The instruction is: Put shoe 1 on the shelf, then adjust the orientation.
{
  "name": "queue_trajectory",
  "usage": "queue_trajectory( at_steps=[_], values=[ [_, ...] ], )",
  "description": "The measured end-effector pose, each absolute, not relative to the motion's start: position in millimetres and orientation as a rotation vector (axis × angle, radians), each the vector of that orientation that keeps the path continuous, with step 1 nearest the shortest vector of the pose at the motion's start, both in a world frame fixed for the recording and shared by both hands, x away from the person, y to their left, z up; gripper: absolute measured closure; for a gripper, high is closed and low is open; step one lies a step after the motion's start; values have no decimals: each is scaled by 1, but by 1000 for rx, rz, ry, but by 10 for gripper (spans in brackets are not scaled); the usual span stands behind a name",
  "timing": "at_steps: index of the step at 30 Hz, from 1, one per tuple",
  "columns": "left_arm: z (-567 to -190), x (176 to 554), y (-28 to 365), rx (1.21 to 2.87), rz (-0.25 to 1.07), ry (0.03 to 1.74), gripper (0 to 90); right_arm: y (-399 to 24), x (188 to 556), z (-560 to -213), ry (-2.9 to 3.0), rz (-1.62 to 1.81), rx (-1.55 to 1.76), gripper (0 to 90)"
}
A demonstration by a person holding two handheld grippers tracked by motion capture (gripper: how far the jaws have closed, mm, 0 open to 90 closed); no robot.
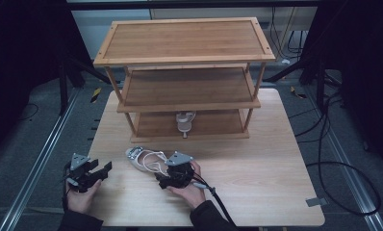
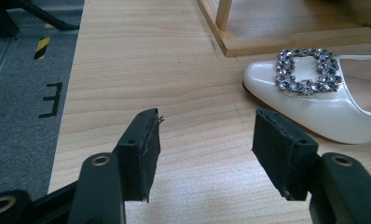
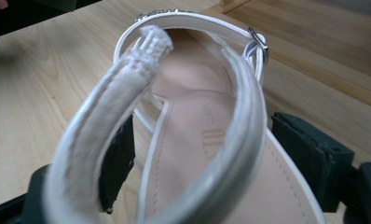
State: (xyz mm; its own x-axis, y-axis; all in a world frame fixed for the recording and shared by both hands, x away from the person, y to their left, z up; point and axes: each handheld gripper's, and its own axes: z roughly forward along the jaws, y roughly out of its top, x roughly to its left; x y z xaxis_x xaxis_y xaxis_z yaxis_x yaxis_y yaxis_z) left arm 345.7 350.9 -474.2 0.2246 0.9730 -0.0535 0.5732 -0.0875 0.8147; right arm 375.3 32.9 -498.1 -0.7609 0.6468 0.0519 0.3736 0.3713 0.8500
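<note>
We see the right gripper (image 1: pixel 166 169), jaws spread, seemingly not pressing the white shoe (image 1: pixel 144 159) between them; left gripper (image 1: pixel 99 169), jaws spread and empty, at its nine o'clock.

Light wooden table (image 1: pixel 276 159), squarish with rounded corners, standing on grey floor (image 1: pixel 31 144). At its far half sits a three-tier bamboo rack (image 1: pixel 185 41); top and middle shelves bare, bottom shelf (image 1: pixel 213 122) just above the tabletop. One pale shoe (image 1: pixel 185 120) on the bottom shelf, near its front edge, roughly mid-width. On the table itself, in front of the rack and left of centre, a white heeled shoe (image 1: pixel 144 159) lies with its toe toward the rack's left front corner; jewelled square buckle (image 2: pixel 307 70) on the toe, ankle strap (image 3: pixel 151 56) looped above the heel. Small grey tab (image 1: pixel 316 201) at the table's right near corner.
</note>
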Motion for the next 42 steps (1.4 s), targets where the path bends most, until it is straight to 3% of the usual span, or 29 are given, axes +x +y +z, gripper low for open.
queue_trajectory(
  at_steps=[9,25,42],
  values=[
    [-475,347,349,1764,685,1438,406,33,381,-503,2341,1387,904,360],
    [-475,347,350,1765,686,1446,411,31,372,-498,2280,1441,912,391],
    [-474,347,349,1765,692,1440,412,-9,360,-465,2130,1513,948,394]
  ],
)
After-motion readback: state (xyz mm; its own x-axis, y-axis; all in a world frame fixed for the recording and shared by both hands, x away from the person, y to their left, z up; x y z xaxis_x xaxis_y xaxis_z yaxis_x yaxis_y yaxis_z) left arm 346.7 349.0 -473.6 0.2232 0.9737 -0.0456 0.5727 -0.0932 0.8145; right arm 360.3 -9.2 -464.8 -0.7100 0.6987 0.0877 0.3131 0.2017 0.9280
